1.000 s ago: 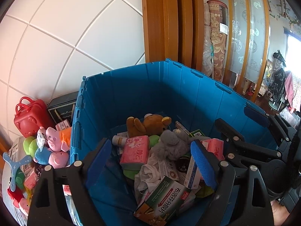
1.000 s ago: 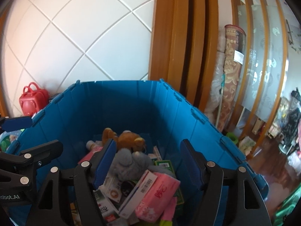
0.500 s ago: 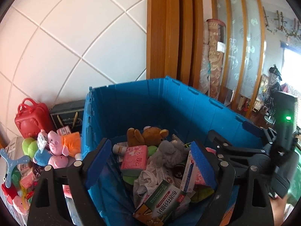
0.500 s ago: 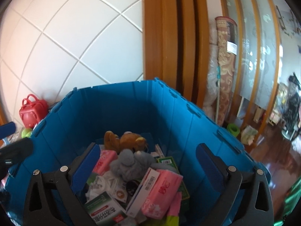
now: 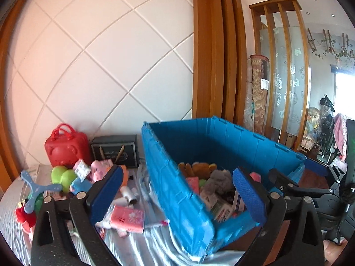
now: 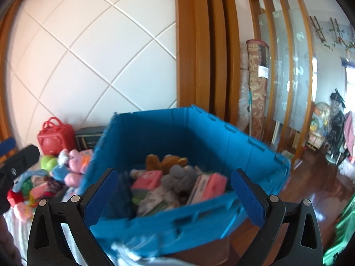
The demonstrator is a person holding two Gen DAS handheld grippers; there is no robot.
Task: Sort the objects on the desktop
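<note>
A blue plastic crate [image 5: 175, 190] [image 6: 195, 219] stands on the table, filled with a brown teddy bear [image 5: 200, 168] [image 6: 168, 161], a grey plush [image 5: 218, 180], pink tissue packs [image 6: 147, 178] and boxes. My left gripper [image 5: 177, 195] is open and empty, held back above the crate's near left wall. My right gripper [image 6: 175, 194] is open and empty, held back above the crate's near wall. To the crate's left lie a pink tissue pack [image 5: 127, 218], small white bottles [image 5: 128, 194], plush toys [image 5: 66, 177] [image 6: 71, 166] and a blue three-armed toy [image 5: 36, 188].
A red toy suitcase [image 5: 66, 148] [image 6: 55, 137] and a dark box [image 5: 115, 151] stand against the white tiled wall. A crumpled clear plastic sheet [image 5: 155, 239] covers the table by the crate. A wooden floor [image 6: 310, 188] lies beyond the crate at the right.
Both grippers have pulled up and back from inside the crate, so its near walls now show. The right gripper opened wider. The left view swung left toward the objects on the table.
</note>
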